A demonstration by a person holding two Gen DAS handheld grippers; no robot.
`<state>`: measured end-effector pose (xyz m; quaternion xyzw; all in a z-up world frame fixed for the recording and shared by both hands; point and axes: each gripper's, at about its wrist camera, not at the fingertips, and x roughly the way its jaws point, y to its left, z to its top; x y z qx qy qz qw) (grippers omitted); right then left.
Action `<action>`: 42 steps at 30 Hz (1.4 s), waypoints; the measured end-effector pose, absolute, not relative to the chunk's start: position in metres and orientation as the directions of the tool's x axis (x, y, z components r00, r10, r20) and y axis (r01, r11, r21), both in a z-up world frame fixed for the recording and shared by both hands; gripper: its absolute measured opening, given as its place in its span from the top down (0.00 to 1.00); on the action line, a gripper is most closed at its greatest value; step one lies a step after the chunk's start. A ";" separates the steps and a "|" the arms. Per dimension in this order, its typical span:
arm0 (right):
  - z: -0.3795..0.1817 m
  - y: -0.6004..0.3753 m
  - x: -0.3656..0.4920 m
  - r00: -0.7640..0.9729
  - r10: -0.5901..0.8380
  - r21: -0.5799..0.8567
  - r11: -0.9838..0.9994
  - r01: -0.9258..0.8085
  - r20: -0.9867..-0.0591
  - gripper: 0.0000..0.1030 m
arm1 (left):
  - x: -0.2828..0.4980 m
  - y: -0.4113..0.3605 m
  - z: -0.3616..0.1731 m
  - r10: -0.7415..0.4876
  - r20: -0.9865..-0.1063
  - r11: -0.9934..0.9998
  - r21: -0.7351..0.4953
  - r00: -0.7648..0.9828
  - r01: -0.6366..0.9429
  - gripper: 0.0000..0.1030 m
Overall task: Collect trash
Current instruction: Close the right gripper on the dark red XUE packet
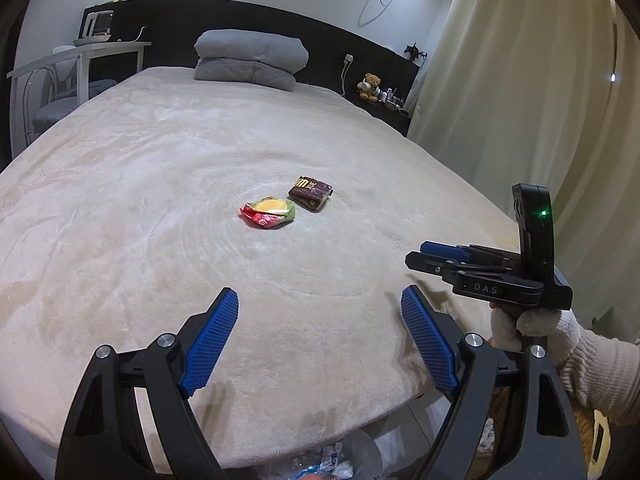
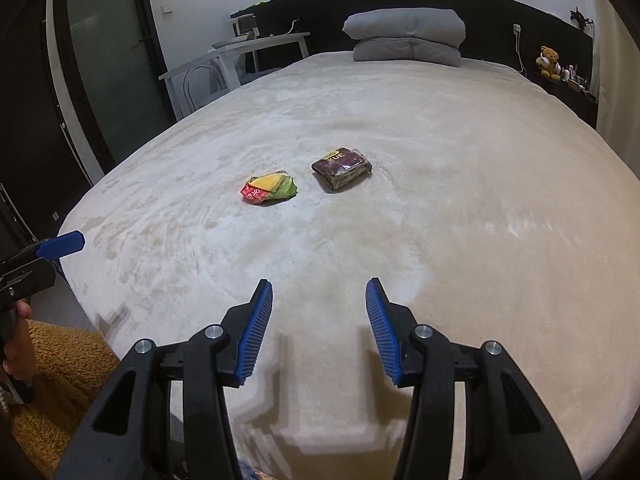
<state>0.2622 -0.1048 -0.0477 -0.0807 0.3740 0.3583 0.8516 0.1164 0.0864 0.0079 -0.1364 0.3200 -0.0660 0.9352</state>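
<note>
Left tool (image 1: 320, 312) wide open, empty, right tool (image 2: 319, 300) narrower gap, empty, both over bed (image 1: 140, 200), crumpled wrapper (image 1: 267, 212) beside brown packet (image 1: 311, 194) mid-bed, gloved hand (image 1: 532, 328) only in left view

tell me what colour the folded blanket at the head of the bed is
Grey, the folded blanket shows best in the right wrist view.

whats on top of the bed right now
On the bed lie a crumpled red, yellow and green wrapper and a dark brown packet, apart from each other, plus a folded grey duvet by the headboard. Anything beneath the duvet is hidden.
</note>
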 end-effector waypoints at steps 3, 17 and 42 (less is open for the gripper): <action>-0.049 -0.083 0.274 0.453 0.552 0.118 0.715 -0.689 -0.700 0.52 | 0.128 0.095 0.009 -0.212 -0.589 0.955 -0.296 0.780 0.036 0.20; -0.063 -0.020 0.345 0.514 0.489 -0.015 0.714 -0.699 -0.705 0.37 | 0.185 0.132 0.002 -0.149 -0.617 0.973 -0.232 0.773 0.002 0.20; -0.093 0.016 0.432 0.443 0.463 0.045 0.728 -0.684 -0.767 0.38 | 0.231 0.157 -0.041 -0.108 -0.684 0.980 -0.194 0.722 -0.037 0.06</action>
